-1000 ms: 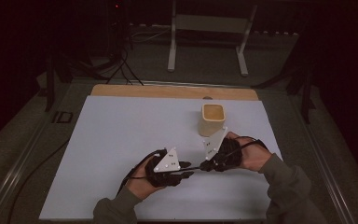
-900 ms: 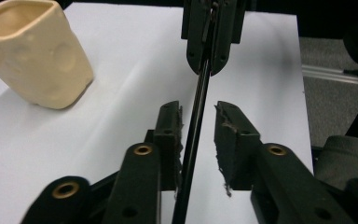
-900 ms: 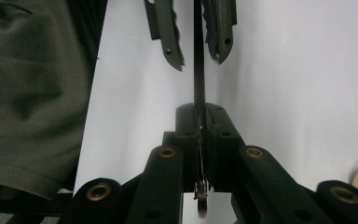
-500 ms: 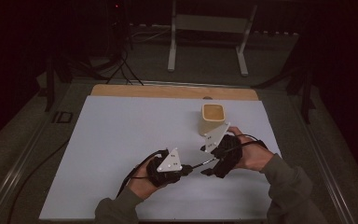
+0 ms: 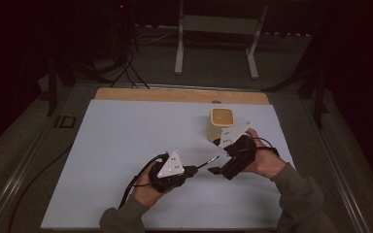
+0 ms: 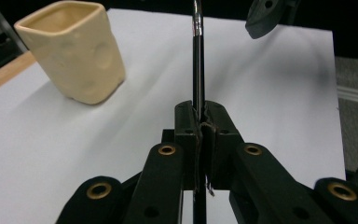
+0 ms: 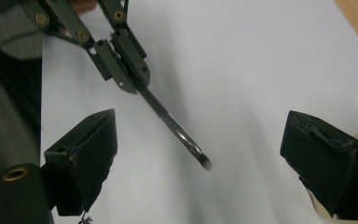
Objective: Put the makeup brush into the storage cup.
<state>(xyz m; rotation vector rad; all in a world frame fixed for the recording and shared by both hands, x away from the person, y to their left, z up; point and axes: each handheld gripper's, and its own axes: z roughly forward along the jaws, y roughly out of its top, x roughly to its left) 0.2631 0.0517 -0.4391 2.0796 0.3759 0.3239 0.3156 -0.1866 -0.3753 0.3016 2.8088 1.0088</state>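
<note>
Left claw (image 6: 200, 121) clamped tight on the brush (image 6: 196, 70), low over the white counter (image 5: 126, 145) near its front edge. Right claw (image 7: 200, 163) spread wide, just opened, nothing between its pads; brush tip hanging in the gap, touching neither. Cream cup (image 5: 222, 121) upright on the counter just behind the right claw. Brush held level, black handle in the left claw, metal collar and bristle tip (image 7: 206, 163) pointing at the right claw.

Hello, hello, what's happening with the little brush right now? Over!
Left gripper shut on the small brush. Right gripper jaws just opened wide, brush tip between them, untouched. Beige cup stands beside the right hand, nothing blocking.
</note>
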